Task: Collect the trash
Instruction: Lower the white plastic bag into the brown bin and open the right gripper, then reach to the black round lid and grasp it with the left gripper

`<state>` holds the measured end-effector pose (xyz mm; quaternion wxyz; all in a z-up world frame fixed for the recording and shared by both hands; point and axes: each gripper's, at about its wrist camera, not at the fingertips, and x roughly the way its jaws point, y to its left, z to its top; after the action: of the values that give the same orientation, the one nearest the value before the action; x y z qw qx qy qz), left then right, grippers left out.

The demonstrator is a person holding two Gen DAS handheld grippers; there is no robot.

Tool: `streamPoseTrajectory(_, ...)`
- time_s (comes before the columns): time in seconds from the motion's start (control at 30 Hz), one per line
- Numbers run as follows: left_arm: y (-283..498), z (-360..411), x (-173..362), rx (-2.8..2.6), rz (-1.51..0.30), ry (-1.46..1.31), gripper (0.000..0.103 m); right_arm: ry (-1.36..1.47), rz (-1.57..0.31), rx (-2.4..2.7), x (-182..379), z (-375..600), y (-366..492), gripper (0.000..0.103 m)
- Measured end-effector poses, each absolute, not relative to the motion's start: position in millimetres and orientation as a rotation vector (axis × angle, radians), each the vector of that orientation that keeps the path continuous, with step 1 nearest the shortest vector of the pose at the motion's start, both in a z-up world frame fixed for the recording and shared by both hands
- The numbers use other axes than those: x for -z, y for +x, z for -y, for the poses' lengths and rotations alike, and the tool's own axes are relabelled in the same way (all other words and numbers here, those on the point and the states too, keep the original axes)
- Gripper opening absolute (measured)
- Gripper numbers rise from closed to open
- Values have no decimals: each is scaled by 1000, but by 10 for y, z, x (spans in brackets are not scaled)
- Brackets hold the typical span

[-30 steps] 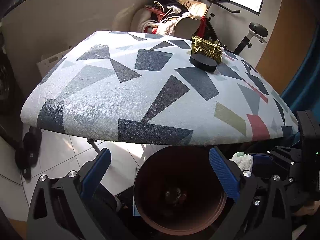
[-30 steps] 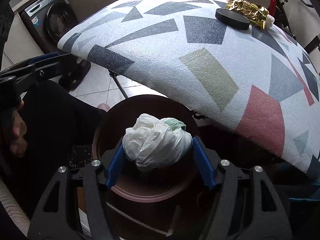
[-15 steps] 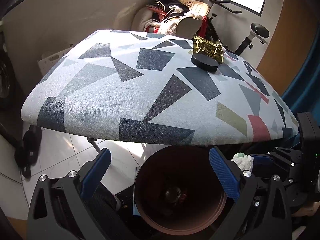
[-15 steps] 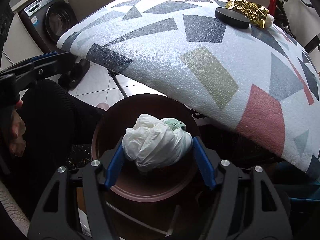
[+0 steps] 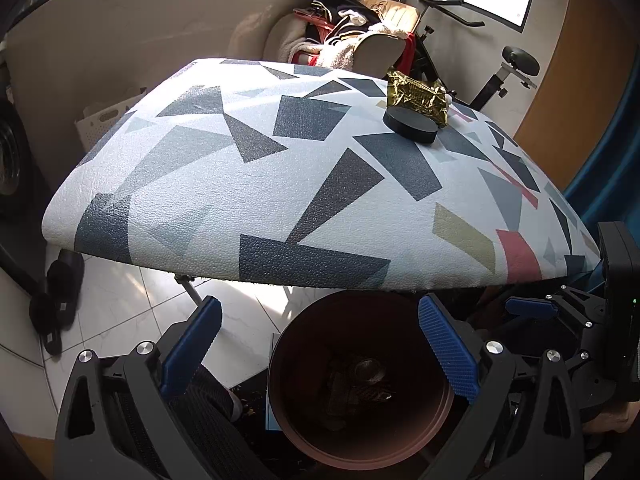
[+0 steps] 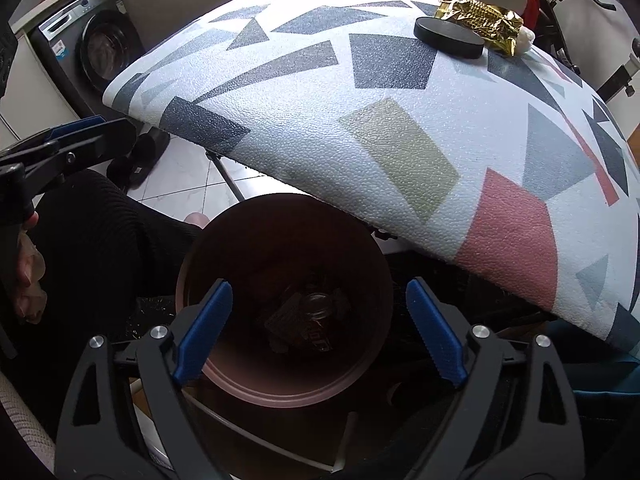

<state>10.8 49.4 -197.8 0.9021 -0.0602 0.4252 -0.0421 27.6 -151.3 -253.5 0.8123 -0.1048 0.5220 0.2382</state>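
**Both tongs open over the brown bin**

Below the patterned table edge, in the lower middle of both views, the round brown plastic bin (image 6: 280, 376) is standing on the floor, and dark pieces of trash (image 6: 304, 320) are lying at its bottom; which pieces they are I cannot tell. The right gripper (image 6: 320, 332) is hanging over the bin mouth. Its jaws have just been opening, they are standing wide now, and nothing is between the blue pads (image 6: 204, 328). The left gripper (image 5: 320, 348) is also pointing down at the same bin (image 5: 360, 432), with its jaws released and empty.

The table with the white cover printed with grey, olive and red shapes (image 6: 400, 120) is filling the upper part of both frames. Near its far end, in the upper right of the right view, a flat round black lid (image 6: 448, 36) is lying, and a crumpled gold foil wrapper (image 6: 480, 16) is touching it from behind. At the left edge of this view a hand (image 6: 28, 276) is gripping the handle of the left gripper. A dark washing machine (image 6: 96, 52) is standing in the upper left.
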Motion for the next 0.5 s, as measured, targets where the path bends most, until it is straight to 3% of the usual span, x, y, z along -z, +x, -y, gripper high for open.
streamPoseTrajectory(0.1,109,-492,1977,87,-879,-122,96,-217,-1118,-514,2536,1518,283,93)
streamPoseTrajectory(0.5,125,-391,1954,100,-878,-64,97,-168,-1094,-471,2444,1656,384,97)
